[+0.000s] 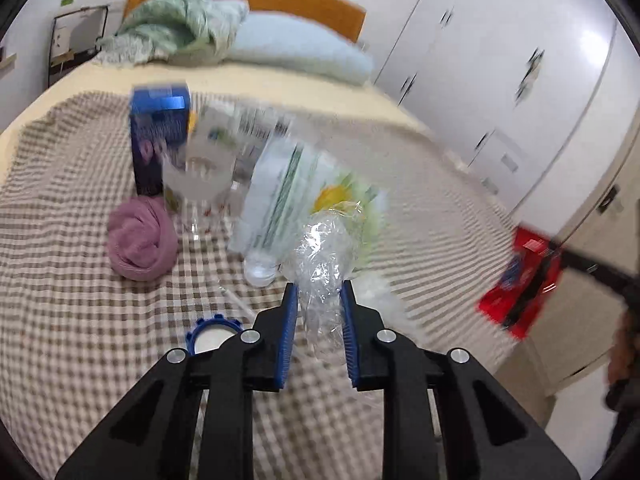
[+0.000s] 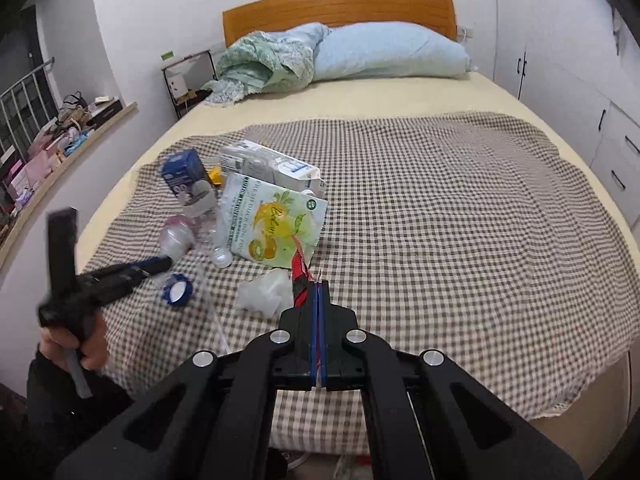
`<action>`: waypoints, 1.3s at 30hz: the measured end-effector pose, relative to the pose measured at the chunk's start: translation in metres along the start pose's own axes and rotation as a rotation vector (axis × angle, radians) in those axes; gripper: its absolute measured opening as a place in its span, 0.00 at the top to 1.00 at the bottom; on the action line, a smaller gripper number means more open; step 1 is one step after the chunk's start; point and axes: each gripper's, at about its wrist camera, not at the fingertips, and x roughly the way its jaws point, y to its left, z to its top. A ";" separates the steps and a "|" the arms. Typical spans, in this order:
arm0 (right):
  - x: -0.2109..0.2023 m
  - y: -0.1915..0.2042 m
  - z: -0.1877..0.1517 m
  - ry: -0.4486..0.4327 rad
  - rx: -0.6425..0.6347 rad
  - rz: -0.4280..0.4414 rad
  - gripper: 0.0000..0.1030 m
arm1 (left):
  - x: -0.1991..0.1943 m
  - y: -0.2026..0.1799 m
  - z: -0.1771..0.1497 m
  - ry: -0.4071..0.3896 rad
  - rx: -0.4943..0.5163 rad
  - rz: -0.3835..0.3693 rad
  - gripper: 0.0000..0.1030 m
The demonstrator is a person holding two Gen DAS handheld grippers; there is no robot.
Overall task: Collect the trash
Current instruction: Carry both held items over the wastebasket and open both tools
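In the left wrist view my left gripper [image 1: 319, 285] is shut on a crumpled ball of clear plastic wrap [image 1: 320, 248], its blue pads pressing both sides. The right wrist view shows the left gripper [image 2: 162, 265] above the trash pile, the wrap [image 2: 176, 240] at its tip. My right gripper [image 2: 318, 283] is shut on a thin red wrapper [image 2: 298, 270]; the red wrapper [image 1: 520, 280] also hangs blurred at the bed's right edge. On the checked cloth [image 2: 440, 200] lie a fruit-print pouch [image 2: 276, 220], a white carton [image 2: 272, 168], a blue carton [image 2: 186, 174], a clear bottle [image 2: 218, 236], a blue lid [image 2: 178, 290] and crumpled white plastic [image 2: 262, 292].
A pink rolled cloth [image 1: 142, 238] sits left of the pile. A pale blue pillow [image 2: 392, 52] and a green blanket [image 2: 260, 64] lie by the wooden headboard [image 2: 340, 4]. White wardrobes [image 2: 580, 80] line the right side. A cluttered ledge [image 2: 60, 140] runs along the left. A hand [image 2: 80, 344] grips the left tool.
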 end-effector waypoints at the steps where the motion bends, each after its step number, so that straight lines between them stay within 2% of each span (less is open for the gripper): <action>1: -0.011 0.000 -0.004 -0.013 0.001 0.002 1.00 | -0.015 -0.001 0.000 -0.017 0.003 -0.019 0.82; 5: -0.054 -0.005 -0.032 -0.050 0.027 0.020 1.00 | -0.071 -0.037 -0.010 -0.045 0.034 -0.097 0.82; 9: -0.080 -0.013 -0.076 -0.035 0.042 0.017 1.00 | -0.092 -0.087 -0.030 -0.013 0.115 -0.140 0.82; 14: -0.096 -0.039 -0.146 0.003 0.115 -0.005 1.00 | -0.062 -0.157 -0.089 0.143 0.242 -0.178 0.82; 17: -0.091 -0.064 -0.203 0.056 0.178 -0.027 1.00 | -0.031 -0.194 -0.135 0.263 0.297 -0.205 0.82; 23: -0.038 -0.111 -0.309 0.212 0.322 -0.062 0.99 | 0.050 -0.234 -0.207 0.495 0.365 -0.207 0.82; 26: 0.008 -0.136 -0.359 0.287 0.441 -0.051 0.99 | 0.079 -0.238 -0.224 0.565 0.362 -0.192 0.82; 30: 0.067 -0.155 -0.394 0.314 0.592 -0.041 0.99 | 0.104 -0.234 -0.237 0.611 0.357 -0.156 0.82; 33: 0.110 -0.169 -0.413 0.283 0.754 -0.019 0.99 | 0.119 -0.237 -0.244 0.650 0.367 -0.125 0.81; 35: 0.137 -0.176 -0.430 0.327 0.797 -0.064 0.98 | 0.124 -0.245 -0.246 0.649 0.381 -0.122 0.81; 36: 0.157 -0.181 -0.445 0.393 0.831 -0.102 0.95 | 0.127 -0.249 -0.249 0.650 0.393 -0.115 0.81; 38: 0.168 -0.184 -0.459 0.436 0.851 -0.106 0.83 | 0.134 -0.258 -0.257 0.659 0.425 -0.100 0.81; 39: 0.167 -0.183 -0.462 0.439 0.836 -0.114 0.70 | 0.141 -0.264 -0.266 0.676 0.435 -0.100 0.81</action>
